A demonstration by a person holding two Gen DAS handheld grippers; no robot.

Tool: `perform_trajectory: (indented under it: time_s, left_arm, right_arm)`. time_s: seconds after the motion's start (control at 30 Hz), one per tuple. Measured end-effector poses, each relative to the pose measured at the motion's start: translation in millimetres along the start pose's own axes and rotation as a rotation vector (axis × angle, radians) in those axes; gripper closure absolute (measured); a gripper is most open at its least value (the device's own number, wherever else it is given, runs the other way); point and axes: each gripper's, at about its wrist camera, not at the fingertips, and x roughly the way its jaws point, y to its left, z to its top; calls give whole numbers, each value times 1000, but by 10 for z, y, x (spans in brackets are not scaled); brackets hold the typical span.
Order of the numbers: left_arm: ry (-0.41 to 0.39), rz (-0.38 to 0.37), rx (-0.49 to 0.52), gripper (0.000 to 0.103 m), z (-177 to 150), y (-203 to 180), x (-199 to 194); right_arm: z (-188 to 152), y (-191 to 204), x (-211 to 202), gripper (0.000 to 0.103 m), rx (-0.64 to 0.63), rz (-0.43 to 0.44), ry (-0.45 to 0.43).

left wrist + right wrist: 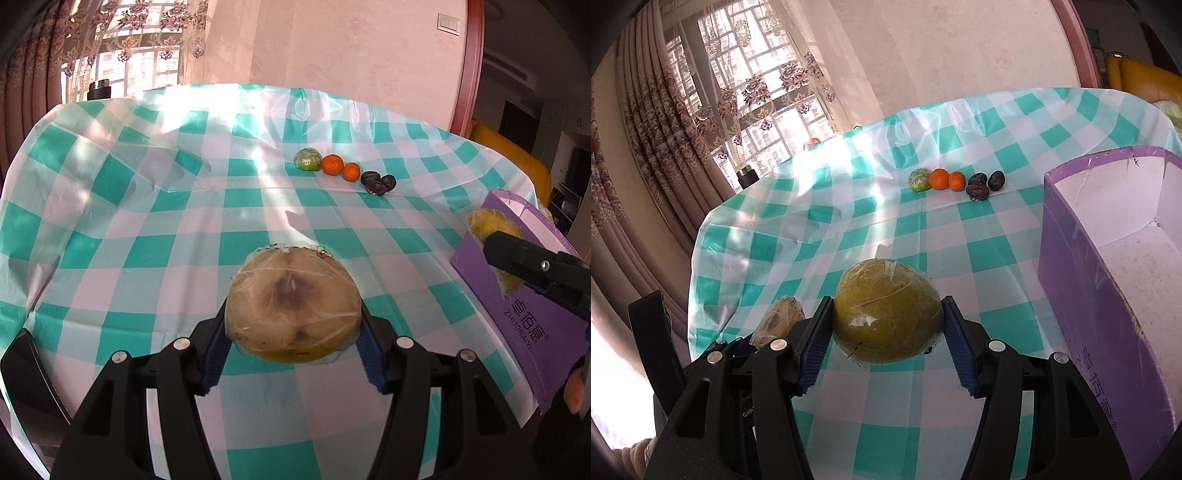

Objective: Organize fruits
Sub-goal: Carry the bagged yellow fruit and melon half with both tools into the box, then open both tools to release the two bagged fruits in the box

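A: Left wrist view: left gripper point(293, 341) clamped on a cut fruit half point(293, 304) in cling film, cut face up toward the camera, lifted off the tablecloth point(147, 258).

B: Why cut face up?

A: Probably so the pads squeeze the rind, not the soft flesh. Right gripper point(886, 328) pinches a whole yellow-green wrapped fruit point(886, 314) across its widest part.

B: Destination?

A: Likely the purple box point(1071, 258) at 3 o'clock, open, inside bare as far as visible. Right arm is level, pointing forward beside the box wall; left sits lower, at 9 o'clock of it.

B: Remaining?

A: Row at 12 o'clock: green fruit point(307, 159), two oranges point(341, 168), dark fruits point(378, 182).
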Motion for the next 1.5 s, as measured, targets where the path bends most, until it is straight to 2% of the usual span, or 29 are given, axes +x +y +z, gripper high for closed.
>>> perform_trajectory:
  time_s: [0.27,0.5,0.57,0.67,0.8,0.93,1.13,1.27,1.5]
  left_arm:
    - [-40,-124,121,43,232,-752,-254]
    - [-52,-245,230,43,554,-1487,-344]
    - [-57,-274,287,43,641,-1739,-355]
    - [-42,-310,362,43,722,-2107,-315]
    - [64,-362,425,43,811,-2535,-73]
    - [209,-337,487,43,836,-2853,330]
    - [421,-286,534,43,736,-3082,845]
    - [450,-243,596,43,621,-3195,947]
    - [464,-180,653,42,532,-3305,1022]
  right_arm:
    - [182,-512,-792,45,72,-82,-67]
    - [367,-1045,-1279,45,94,-270,-70]
    - [399,-1235,-1329,45,92,-355,-44]
    - [413,-1484,-1298,45,72,-432,27]
    - [350,-1755,-1116,45,17,-495,169]
    - [263,-1843,-906,45,-86,-545,310]
    - [140,-1748,-686,45,-201,-476,481]
    - [79,-1677,-602,45,-272,-482,546]
    - [50,-1676,-597,45,-287,-462,591]
